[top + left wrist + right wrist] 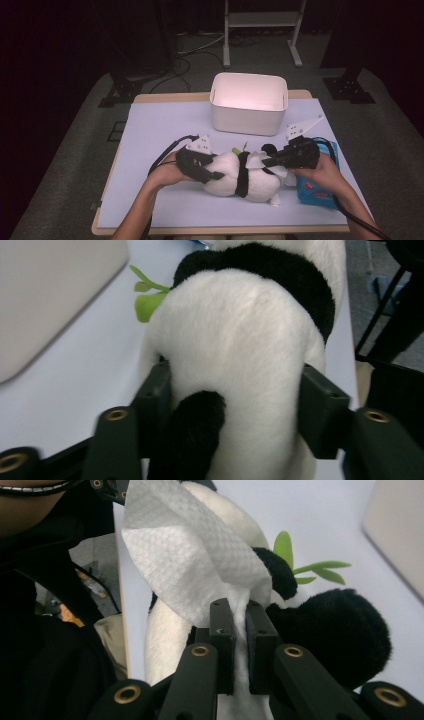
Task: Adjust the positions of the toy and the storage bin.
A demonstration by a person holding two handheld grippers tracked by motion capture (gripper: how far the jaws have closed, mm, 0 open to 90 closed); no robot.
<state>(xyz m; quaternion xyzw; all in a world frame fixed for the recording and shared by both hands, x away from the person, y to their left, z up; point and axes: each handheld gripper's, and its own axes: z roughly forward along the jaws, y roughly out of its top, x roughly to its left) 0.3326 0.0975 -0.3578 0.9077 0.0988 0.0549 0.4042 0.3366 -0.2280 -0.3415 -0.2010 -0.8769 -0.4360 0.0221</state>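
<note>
A black-and-white panda plush [245, 177] lies on its side on the pale mat, a green leaf sprig [145, 302] at its far side. My left gripper [212, 172] comes in from the left, and its two pads press into the plush's white rump [240, 340] on either side, beside a black limb. My right gripper [267, 161] reaches in from the right over the plush's head end. In the right gripper view its jaws [240, 612] are shut on a white paper tissue [190, 555], which fans out above the plush's black ear [330, 625].
A white rectangular bin [248, 102] stands at the back middle of the table. A blue packet [320, 192] lies under the right hand. The pale mat [165, 125] has free room at the left and front. Dark floor and stands surround the table.
</note>
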